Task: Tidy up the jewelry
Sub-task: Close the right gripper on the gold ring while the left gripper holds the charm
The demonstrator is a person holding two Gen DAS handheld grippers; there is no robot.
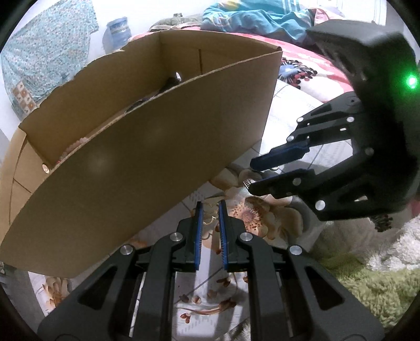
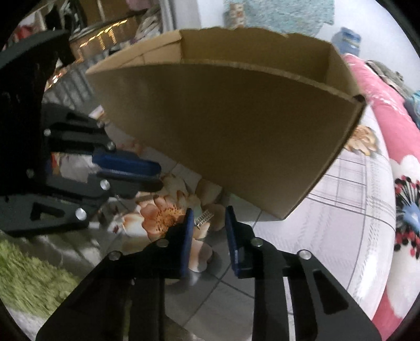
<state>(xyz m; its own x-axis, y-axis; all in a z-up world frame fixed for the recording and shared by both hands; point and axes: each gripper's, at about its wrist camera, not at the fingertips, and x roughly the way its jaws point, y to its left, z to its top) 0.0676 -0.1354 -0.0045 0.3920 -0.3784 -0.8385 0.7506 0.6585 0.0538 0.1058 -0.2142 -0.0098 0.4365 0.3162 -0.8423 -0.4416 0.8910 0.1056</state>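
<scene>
Left wrist: 1 cardboard box (image 1: 147, 168), 2 grippers.

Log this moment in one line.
left gripper: narrow, empty | right gripper: open around silver jewelry piece, ungripped | cardboard box: ahead

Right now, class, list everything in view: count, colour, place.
cardboard box: one, brown, on the sheet
jewellery piece: one, silver, between the fingers of the right gripper
sheet: one, white with flowers, under the box
rug: one, green, shaggy, beside the sheet
blanket: one, pink, floral, beyond the box
clothes: a heap, blue, on the blanket
container: one, blue, by the wall
left gripper: black, blue pads, narrowly apart, empty
right gripper: black, blue pads, apart around the jewellery piece
</scene>
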